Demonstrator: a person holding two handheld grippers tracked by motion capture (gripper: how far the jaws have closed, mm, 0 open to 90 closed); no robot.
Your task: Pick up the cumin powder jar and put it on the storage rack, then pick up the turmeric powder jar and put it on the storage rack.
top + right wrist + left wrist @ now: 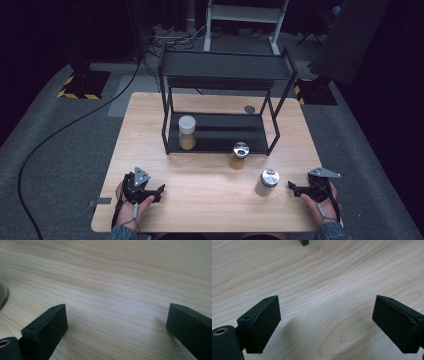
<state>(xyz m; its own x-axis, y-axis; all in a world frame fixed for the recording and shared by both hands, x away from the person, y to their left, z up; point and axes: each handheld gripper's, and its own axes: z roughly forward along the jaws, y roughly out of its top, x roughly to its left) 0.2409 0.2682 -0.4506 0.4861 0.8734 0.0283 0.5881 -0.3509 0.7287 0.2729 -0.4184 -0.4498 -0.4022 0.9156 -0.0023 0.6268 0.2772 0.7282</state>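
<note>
Right gripper near silver-lidded jar

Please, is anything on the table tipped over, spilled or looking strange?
Nothing stands out. The white-lidded jar stands upright on the rack's lower shelf; the amber jar and the pale jar stand upright on the table. Both tongs, left and right, are open and hold nothing.

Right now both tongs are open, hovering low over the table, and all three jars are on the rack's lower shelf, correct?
Not quite. One white-lidded jar stands on the rack's lower shelf; the amber jar and the metal-capped jar stand on the table, per the high view. Left tongs and right tongs are open.
</note>
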